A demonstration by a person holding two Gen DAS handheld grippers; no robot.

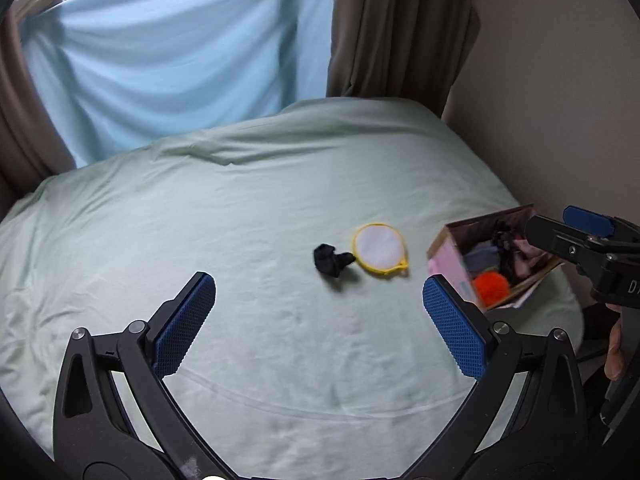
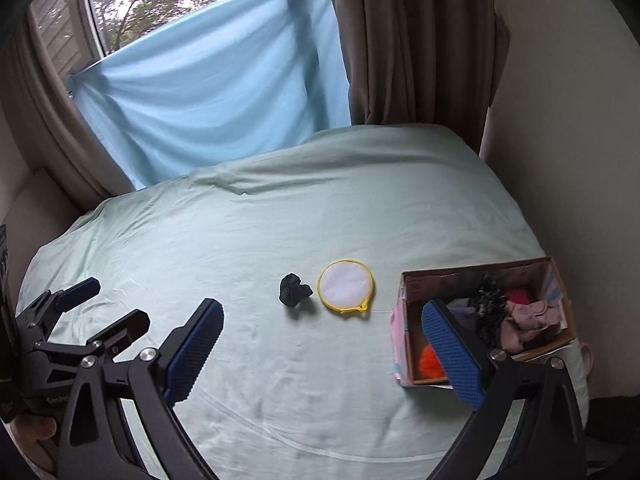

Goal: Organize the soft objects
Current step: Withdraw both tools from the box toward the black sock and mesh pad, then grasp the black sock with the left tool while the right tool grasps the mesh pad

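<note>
A crumpled black sock (image 1: 333, 261) (image 2: 294, 289) lies on the pale green bed sheet (image 1: 248, 208) (image 2: 256, 232). Just right of it lies a round white mesh pouch with a yellow rim (image 1: 380, 246) (image 2: 345, 286). At the right stands an open cardboard box (image 1: 447, 259) (image 2: 405, 332) holding several soft things, among them an orange pompom (image 1: 491, 287) (image 2: 430, 363) and pinkish cloth (image 2: 527, 320). My left gripper (image 1: 319, 320) (image 2: 108, 308) is open and empty, short of the sock. My right gripper (image 2: 322, 354) (image 1: 560, 228) is open and empty, its right finger in front of the box.
A light blue cloth (image 1: 168, 64) (image 2: 216, 92) hangs over the window behind the bed. Brown curtains (image 1: 396, 28) (image 2: 416, 40) hang at the back right. A pale wall (image 1: 560, 80) runs along the bed's right side, close to the box.
</note>
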